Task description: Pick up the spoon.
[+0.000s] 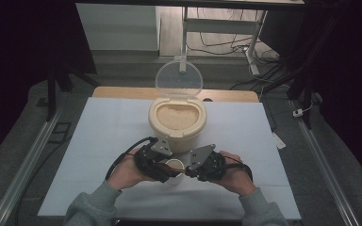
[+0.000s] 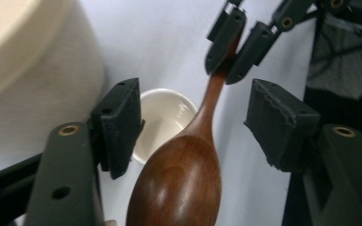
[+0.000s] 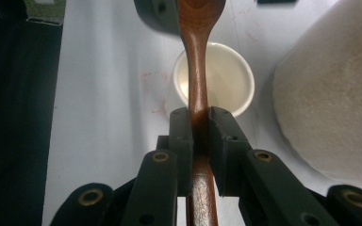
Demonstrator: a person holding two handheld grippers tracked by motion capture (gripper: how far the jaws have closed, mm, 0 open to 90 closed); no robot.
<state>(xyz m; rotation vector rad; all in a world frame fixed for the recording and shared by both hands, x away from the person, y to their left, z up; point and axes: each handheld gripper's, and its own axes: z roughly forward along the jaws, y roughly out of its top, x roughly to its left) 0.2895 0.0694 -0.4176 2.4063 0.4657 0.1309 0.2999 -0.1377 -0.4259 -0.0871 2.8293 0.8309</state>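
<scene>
1. The right tongs (image 3: 198,123) are clamped tight on the handle of the wooden spoon (image 3: 197,70), holding it level above the small white cup (image 3: 215,77).
2. The left tongs (image 2: 193,123) stand partly open; the spoon's bowl lies between their pads (image 2: 120,125), touching neither.
3. On the white worktop (image 1: 99,141), the cup sits between both hands, just near of the open rice container (image 1: 177,123).

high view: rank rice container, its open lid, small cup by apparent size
1. Rice container, clearly largest.
2. Lid, clear, hinged upright behind it; its disc looks about as wide as the container's mouth, but covers less area than the whole body.
3. Cup, smallest, partly hidden between the grippers.
</scene>
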